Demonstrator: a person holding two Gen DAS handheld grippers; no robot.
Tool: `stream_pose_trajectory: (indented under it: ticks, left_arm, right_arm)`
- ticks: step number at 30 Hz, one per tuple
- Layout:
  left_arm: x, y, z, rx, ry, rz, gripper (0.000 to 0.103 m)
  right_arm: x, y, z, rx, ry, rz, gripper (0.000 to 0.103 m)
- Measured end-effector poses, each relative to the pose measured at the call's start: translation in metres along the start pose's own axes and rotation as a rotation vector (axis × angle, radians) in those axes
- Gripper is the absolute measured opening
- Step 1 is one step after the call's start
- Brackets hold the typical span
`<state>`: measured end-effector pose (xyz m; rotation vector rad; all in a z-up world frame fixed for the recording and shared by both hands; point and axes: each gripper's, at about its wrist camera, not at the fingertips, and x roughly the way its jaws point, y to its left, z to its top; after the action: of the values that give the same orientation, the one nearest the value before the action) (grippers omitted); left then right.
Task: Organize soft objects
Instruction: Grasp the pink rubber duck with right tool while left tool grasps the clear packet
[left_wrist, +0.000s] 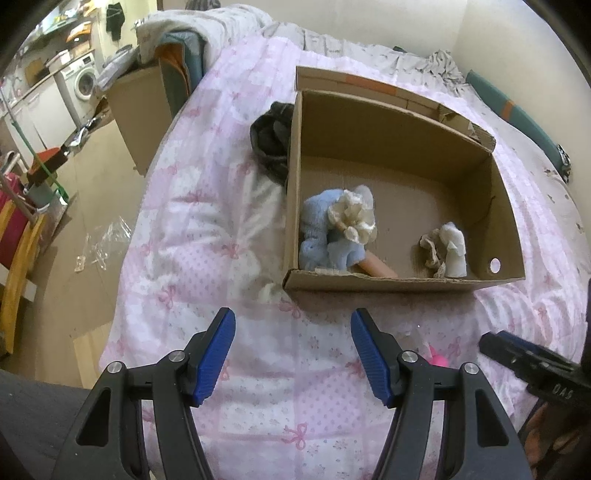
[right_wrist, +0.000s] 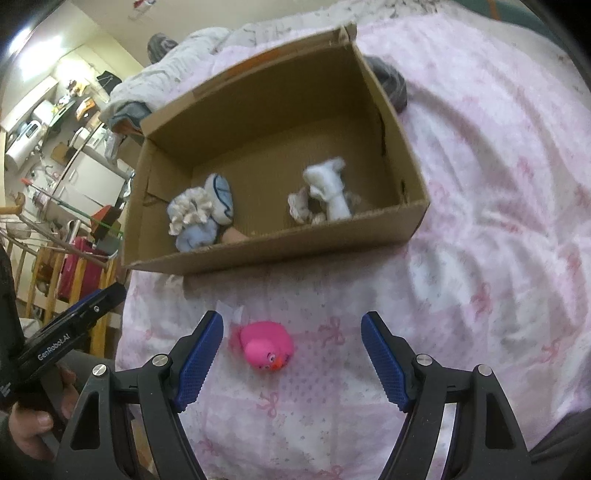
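My right gripper (right_wrist: 291, 354) is spread wide over the pink duck (right_wrist: 266, 346) on the quilt (right_wrist: 480, 221), not touching it. My left gripper (left_wrist: 293, 354) hangs open too, short of the box (left_wrist: 402, 284) holding soft toys (left_wrist: 338, 232).

Left gripper (left_wrist: 291, 350) and right gripper (right_wrist: 291, 354): black plastic arms, 2 ribbed blue pads each, silver screws. White "GenRobot.AI" lettering on the left body; bare-skinned left hand (right_wrist: 33, 417).
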<state>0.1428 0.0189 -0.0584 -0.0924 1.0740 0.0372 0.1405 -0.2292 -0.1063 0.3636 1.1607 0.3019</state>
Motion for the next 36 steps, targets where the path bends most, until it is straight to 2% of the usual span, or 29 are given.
stream_pose_trajectory:
  ticks: [4, 8, 13, 14, 15, 16, 17, 23, 27, 32, 36]
  left_arm:
    - [0.006, -0.007, -0.002, 0.013, 0.019, -0.008, 0.062]
    - [0.008, -0.012, -0.003, 0.031, 0.024, -0.013, 0.062]
    - [0.011, -0.011, -0.003, 0.027, 0.032, -0.010, 0.062]
    - [0.012, -0.010, -0.002, 0.023, 0.035, -0.010, 0.062]
    - [0.013, -0.009, -0.002, 0.016, 0.040, -0.011, 0.062]
    - [0.014, -0.007, -0.002, 0.009, 0.045, -0.014, 0.062]
    - [0.015, -0.006, -0.002, 0.004, 0.050, -0.016, 0.062]
    - [0.023, -0.003, -0.003, -0.027, 0.088, -0.035, 0.062]
    - [0.036, -0.012, -0.009, -0.017, 0.128, -0.063, 0.062]
    - [0.063, -0.041, -0.024, 0.041, 0.223, -0.117, 0.062]
    - [0.074, -0.060, -0.030, 0.098, 0.228, -0.115, 0.062]
  right_arm:
    - [0.019, 0.006, -0.003, -0.003, 0.066, 0.025, 0.081]
    - [0.045, 0.018, -0.011, -0.071, 0.144, -0.019, 0.081]
    - [0.068, 0.035, -0.013, -0.148, 0.183, -0.030, 0.080]
    - [0.072, 0.038, -0.015, -0.159, 0.189, -0.024, 0.073]
    - [0.077, 0.041, -0.016, -0.168, 0.202, -0.015, 0.059]
    - [0.081, 0.043, -0.018, -0.176, 0.218, -0.007, 0.052]
    - [0.085, 0.046, -0.021, -0.189, 0.232, -0.001, 0.049]
    - [0.074, 0.061, -0.026, -0.257, 0.192, 0.015, 0.049]
    - [0.060, 0.049, -0.022, -0.198, 0.156, 0.000, 0.048]
    - [0.047, 0.025, -0.014, -0.090, 0.119, -0.047, 0.048]
    - [0.043, 0.003, -0.010, -0.020, 0.128, -0.067, 0.049]
